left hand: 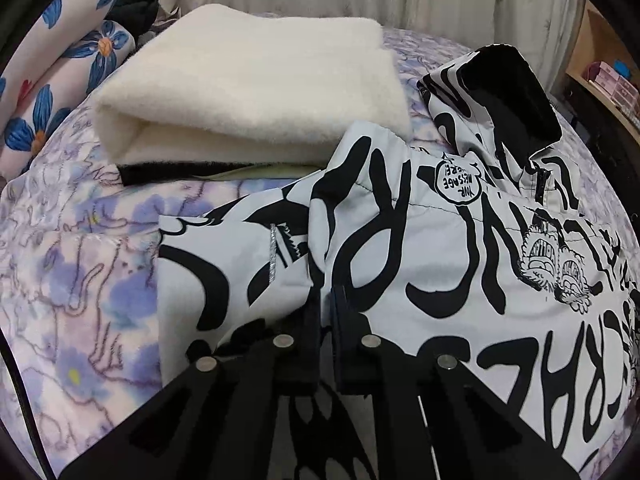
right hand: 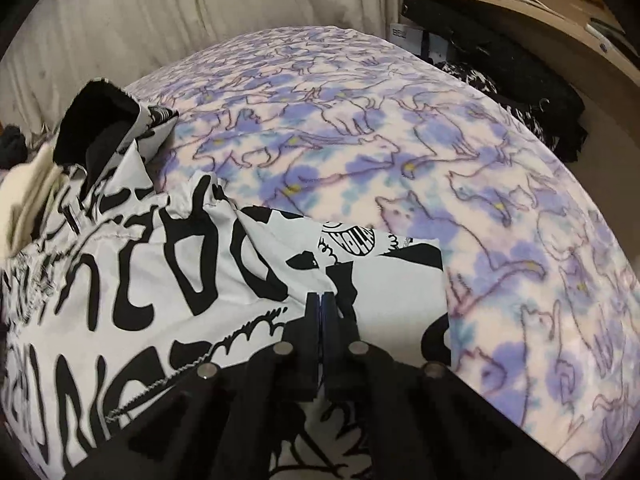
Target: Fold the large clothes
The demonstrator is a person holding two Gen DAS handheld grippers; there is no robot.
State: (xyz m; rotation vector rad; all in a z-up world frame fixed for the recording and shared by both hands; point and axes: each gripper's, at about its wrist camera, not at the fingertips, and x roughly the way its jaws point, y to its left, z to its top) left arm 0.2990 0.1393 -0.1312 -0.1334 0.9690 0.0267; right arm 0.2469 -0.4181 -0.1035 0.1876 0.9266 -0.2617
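A white jacket with bold black graffiti print lies spread on the bed, filling the right of the left wrist view (left hand: 440, 260) and the left of the right wrist view (right hand: 140, 280). Its black-lined collar (left hand: 516, 92) (right hand: 100, 128) stands up at the far end. My left gripper (left hand: 326, 292) is shut, its tips pinching a raised fold where a sleeve meets the body. My right gripper (right hand: 321, 296) is shut with the pads pressed together on a crease of the other sleeve, near that sleeve's edge.
The bed's purple cat-print blanket (right hand: 400, 160) (left hand: 80, 280) lies under the jacket. A folded cream fleece (left hand: 248, 92) sits beyond the jacket on the left, and flowered pillows (left hand: 48, 80) lie at the far left. A wooden desk (right hand: 520, 12) stands right of the bed.
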